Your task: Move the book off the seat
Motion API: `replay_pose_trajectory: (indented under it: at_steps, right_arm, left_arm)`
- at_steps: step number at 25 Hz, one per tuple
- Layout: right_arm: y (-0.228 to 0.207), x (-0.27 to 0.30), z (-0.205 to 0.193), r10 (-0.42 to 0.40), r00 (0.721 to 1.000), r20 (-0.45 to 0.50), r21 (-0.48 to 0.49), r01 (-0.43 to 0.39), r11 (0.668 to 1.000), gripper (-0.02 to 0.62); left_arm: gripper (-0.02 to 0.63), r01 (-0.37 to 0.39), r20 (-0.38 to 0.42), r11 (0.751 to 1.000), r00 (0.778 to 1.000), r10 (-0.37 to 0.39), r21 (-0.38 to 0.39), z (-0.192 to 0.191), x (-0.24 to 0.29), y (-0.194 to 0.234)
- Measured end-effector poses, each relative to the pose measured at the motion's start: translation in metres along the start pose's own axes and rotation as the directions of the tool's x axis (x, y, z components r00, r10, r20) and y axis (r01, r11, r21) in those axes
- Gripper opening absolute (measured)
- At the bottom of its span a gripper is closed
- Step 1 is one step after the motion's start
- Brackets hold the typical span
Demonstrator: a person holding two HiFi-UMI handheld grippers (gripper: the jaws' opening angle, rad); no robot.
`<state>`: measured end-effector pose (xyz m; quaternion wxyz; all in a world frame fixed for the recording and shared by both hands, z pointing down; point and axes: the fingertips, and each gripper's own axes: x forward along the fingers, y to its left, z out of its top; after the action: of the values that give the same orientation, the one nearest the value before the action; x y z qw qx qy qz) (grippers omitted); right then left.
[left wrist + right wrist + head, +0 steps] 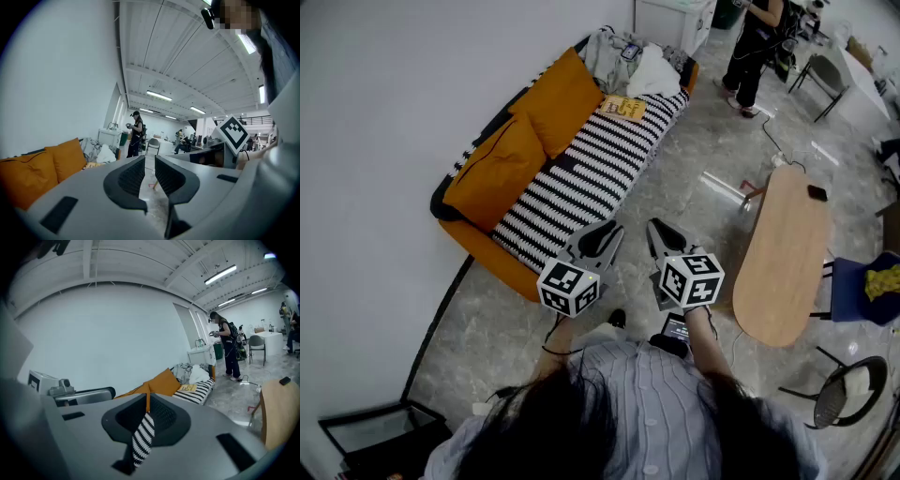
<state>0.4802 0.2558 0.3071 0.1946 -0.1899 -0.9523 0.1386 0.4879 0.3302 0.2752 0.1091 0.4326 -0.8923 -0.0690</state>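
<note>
Book (622, 109) on sofa (581, 183), far end — clothes (649, 71) just beside, cushions (534, 131) near.

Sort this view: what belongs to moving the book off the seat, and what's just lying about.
For the job:
book
striped sofa seat
left gripper, shut, empty
right gripper, shut, empty

Lying about:
orange cushions
heap of clothes
wooden table
phone on it
blue chair

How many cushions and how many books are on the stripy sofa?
Cushions: 2
Book: 1
Total: 3
</note>
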Motion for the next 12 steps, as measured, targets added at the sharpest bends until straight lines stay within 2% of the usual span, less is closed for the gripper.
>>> replay_pose_trajectory:
  at_steps: [6,12]
  right_arm:
    - [0.008,0.021,0.000,-0.026,0.999,0.020,0.027,0.026,0.999,0.037]
    - [-0.001,0.027,0.002,-0.051,0.999,0.016,0.025,0.051,0.998,0.037]
  left_arm:
    - [0.061,0.014,-0.017,1.000,1.000,-0.014,-0.012,-0.003,-0.004,0.032]
    - [0.061,0.026,-0.030,0.999,0.999,-0.027,-0.044,-0.008,0.009,0.047]
